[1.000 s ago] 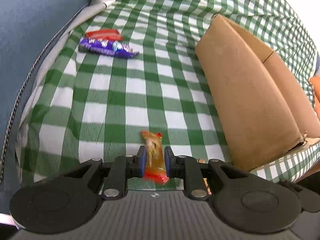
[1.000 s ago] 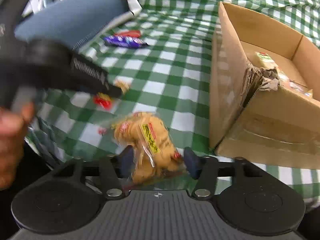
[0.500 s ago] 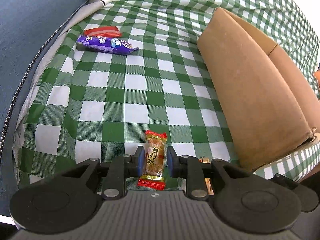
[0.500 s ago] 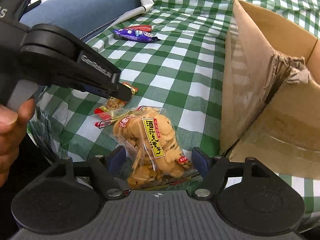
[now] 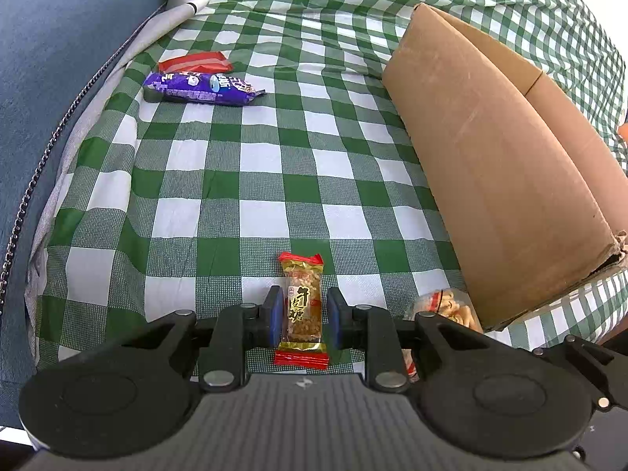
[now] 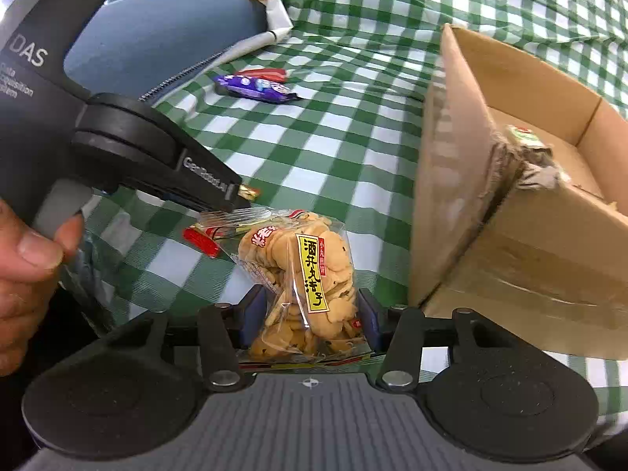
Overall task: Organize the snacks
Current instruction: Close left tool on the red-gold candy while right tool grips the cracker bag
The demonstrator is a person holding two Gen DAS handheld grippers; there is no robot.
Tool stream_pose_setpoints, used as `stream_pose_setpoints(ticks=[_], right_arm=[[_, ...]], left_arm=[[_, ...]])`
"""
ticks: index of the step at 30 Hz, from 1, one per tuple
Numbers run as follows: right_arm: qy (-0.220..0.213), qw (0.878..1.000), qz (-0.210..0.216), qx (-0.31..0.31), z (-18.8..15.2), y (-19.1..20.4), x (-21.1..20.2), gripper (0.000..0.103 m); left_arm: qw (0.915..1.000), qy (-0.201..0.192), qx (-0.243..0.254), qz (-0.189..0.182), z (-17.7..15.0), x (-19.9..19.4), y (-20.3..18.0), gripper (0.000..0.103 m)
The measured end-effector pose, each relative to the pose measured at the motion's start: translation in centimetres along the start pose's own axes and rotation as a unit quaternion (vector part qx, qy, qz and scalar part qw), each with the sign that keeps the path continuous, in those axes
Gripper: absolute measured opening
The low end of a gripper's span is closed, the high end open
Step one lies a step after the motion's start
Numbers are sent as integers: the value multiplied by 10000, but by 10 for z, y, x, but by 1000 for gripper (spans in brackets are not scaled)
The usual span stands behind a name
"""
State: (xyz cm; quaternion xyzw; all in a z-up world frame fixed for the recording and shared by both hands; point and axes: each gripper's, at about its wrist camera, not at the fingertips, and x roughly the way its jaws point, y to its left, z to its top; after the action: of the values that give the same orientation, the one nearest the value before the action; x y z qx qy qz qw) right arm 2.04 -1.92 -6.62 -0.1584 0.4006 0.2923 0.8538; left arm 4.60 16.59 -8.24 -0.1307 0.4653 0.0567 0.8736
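The cracker bag (image 5: 445, 306) in the left wrist view is mostly hidden behind the left claw's arm, at four o'clock from the peanut candy (image 5: 303, 310). In the right wrist view, the cardboard box (image 6: 522, 212) runs off the three o'clock edge, its near wall blurred, and the packet inside (image 6: 524, 135) is too small to read.

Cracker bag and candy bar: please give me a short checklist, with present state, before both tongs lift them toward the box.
1. Cracker bag between right tongs: ok, jaws closing.
2. Candy bar centred in left tongs: ok.
3. Left pads pressing the bar: not ok, small gaps show.
4. Cardboard box open on top: ok.
5. Room left in the box: cannot tell.
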Motion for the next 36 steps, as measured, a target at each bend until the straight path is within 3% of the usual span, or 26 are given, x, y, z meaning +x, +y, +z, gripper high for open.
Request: stream_pose_setpoints(ticks=[4, 26, 36], right_arm=[[235, 9995, -100, 163, -2, -7, 10, 52], [142, 9995, -136, 248, -2, -8, 9, 52], [8, 9995, -171, 261, -1, -7, 2, 51]], left_arm=[[9999, -9, 125, 51, 0, 1, -2, 26], [9990, -41, 380, 213, -2, 2, -11, 26], [9994, -223, 227, 115, 1, -4, -7, 17]])
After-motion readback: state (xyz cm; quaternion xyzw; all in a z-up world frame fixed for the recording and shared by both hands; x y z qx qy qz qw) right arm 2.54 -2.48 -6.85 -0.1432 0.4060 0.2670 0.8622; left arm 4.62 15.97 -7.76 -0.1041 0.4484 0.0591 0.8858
